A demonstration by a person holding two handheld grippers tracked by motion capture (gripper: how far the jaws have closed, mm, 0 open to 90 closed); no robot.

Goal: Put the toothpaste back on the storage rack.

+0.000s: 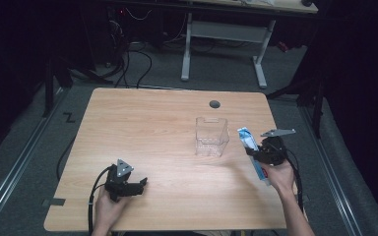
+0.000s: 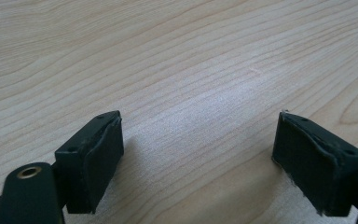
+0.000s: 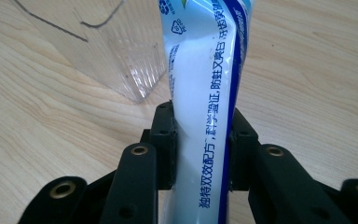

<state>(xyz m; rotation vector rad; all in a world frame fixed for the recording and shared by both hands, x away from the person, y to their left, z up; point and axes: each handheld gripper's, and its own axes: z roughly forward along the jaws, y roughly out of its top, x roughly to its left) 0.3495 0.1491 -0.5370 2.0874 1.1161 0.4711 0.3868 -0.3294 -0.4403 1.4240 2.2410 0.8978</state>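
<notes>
A white and blue toothpaste tube (image 1: 254, 156) is pinched at its middle by my right gripper (image 1: 262, 153), which is shut on it above the table's right side. In the right gripper view the tube (image 3: 205, 93) runs up between the two black pads (image 3: 165, 140), printed with blue characters. A clear plastic container (image 1: 211, 136) stands empty just left of the tube; its corner (image 3: 116, 51) lies beyond the jaws. My left gripper (image 1: 139, 186) rests low at the front left, open, with bare wood between its pads (image 2: 98, 158).
The wooden table (image 1: 147, 128) has a round cable hole (image 1: 214, 104) near its far edge. A white-legged desk (image 1: 226, 34) stands behind it on the grey floor. Cables trail from both grippers toward the front edge.
</notes>
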